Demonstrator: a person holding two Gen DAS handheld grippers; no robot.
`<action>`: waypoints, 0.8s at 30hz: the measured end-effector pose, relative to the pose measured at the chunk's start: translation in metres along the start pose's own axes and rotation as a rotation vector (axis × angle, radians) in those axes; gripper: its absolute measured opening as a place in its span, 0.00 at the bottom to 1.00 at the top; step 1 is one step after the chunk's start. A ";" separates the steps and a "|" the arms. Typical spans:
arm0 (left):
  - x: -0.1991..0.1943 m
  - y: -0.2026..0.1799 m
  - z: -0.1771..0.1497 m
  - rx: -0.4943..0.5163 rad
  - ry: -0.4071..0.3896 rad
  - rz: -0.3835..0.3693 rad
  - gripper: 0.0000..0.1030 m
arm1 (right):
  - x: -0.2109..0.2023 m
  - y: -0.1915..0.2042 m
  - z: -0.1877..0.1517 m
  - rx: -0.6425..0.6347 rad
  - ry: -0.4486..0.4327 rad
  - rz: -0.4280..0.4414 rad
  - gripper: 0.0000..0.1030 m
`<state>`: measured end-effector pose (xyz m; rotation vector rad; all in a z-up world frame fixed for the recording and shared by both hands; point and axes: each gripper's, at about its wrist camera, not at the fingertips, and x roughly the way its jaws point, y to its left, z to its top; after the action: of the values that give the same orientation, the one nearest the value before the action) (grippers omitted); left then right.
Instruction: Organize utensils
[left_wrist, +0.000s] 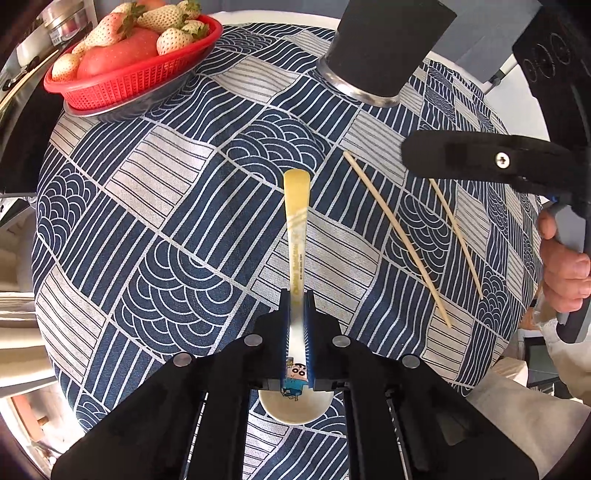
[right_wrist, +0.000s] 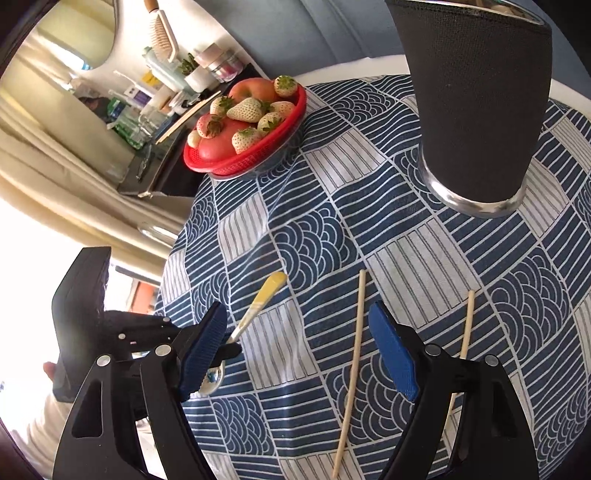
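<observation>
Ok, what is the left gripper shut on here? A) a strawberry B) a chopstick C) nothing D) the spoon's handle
D: the left gripper has its fingers closed on the handle of the spoon, while both chopsticks lie loose on the cloth and the right gripper hangs open above them.

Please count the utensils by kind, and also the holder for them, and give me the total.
Spoon: 1, clamped in the left hand-held gripper
Chopsticks: 2, one lying between the open fingers of the right hand-held gripper, the other beside it on the tablecloth
Black holder cup: 1
Total: 4
</observation>
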<state>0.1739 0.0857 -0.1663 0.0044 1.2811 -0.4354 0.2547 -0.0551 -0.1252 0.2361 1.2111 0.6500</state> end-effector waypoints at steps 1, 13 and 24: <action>-0.004 -0.002 0.000 0.011 -0.011 -0.007 0.07 | 0.002 0.001 0.001 0.006 -0.002 0.013 0.72; -0.050 -0.030 0.005 0.165 -0.093 -0.077 0.07 | 0.006 -0.010 0.007 0.193 -0.019 0.188 0.51; -0.049 -0.035 0.015 0.227 -0.086 -0.036 0.09 | -0.026 0.004 0.009 0.145 -0.131 0.225 0.13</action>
<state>0.1659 0.0657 -0.1085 0.1531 1.1433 -0.6040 0.2569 -0.0659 -0.0994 0.5347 1.1153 0.7301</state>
